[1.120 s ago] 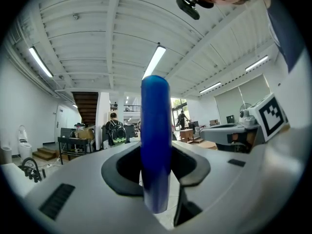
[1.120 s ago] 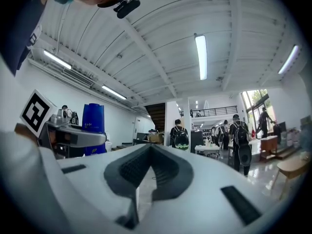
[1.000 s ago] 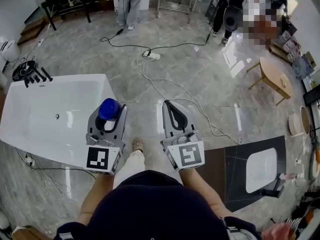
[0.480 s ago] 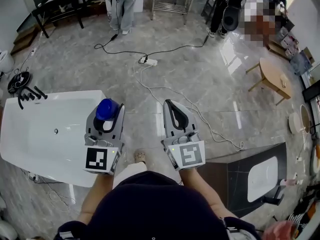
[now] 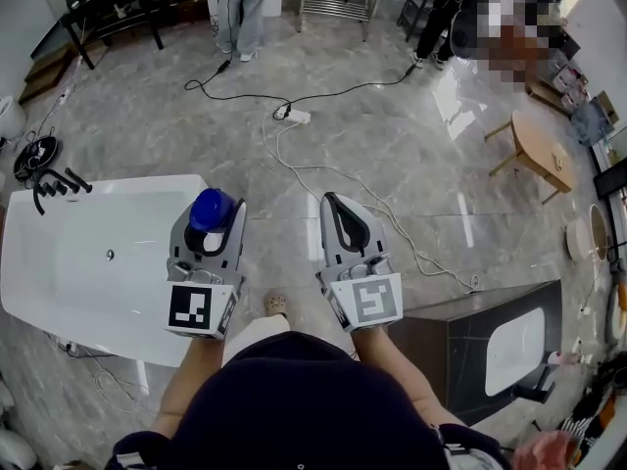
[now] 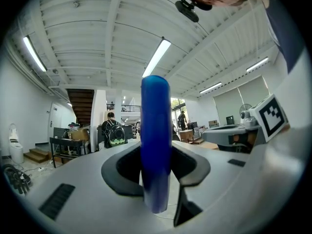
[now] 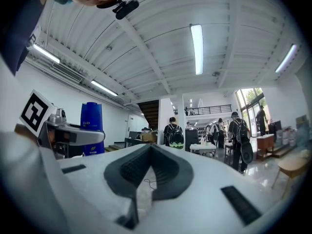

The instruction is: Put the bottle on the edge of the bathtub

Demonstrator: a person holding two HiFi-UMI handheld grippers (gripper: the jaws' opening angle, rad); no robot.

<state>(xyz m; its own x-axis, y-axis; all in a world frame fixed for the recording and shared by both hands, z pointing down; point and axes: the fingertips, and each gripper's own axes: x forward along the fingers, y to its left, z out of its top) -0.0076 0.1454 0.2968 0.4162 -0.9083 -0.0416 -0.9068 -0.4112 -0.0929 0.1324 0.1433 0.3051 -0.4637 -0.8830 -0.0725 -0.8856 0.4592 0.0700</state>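
A blue bottle (image 5: 210,209) stands upright between the jaws of my left gripper (image 5: 210,229), which is shut on it. The bottle hangs just above the right-hand end of the white bathtub (image 5: 118,183), near its rim. In the left gripper view the blue bottle (image 6: 155,145) fills the middle, with the left gripper (image 6: 156,179) pressed against both its sides. My right gripper (image 5: 333,204) hovers over the floor to the right of the tub, shut and empty. In the right gripper view the right gripper (image 7: 151,147) has its tips together, and the bottle (image 7: 91,126) shows at the left.
Black tap fittings (image 5: 49,179) lie at the tub's far left corner. A power strip (image 5: 297,116) and its cables trail over the marble floor. A dark slab with a white basin (image 5: 509,346) sits at the right, a small wooden table (image 5: 537,155) beyond it. People (image 5: 240,8) stand at the back.
The view has shifted a little, so the tub and floor sit lower in the picture. Both grippers keep their places and the bottle stays gripped.
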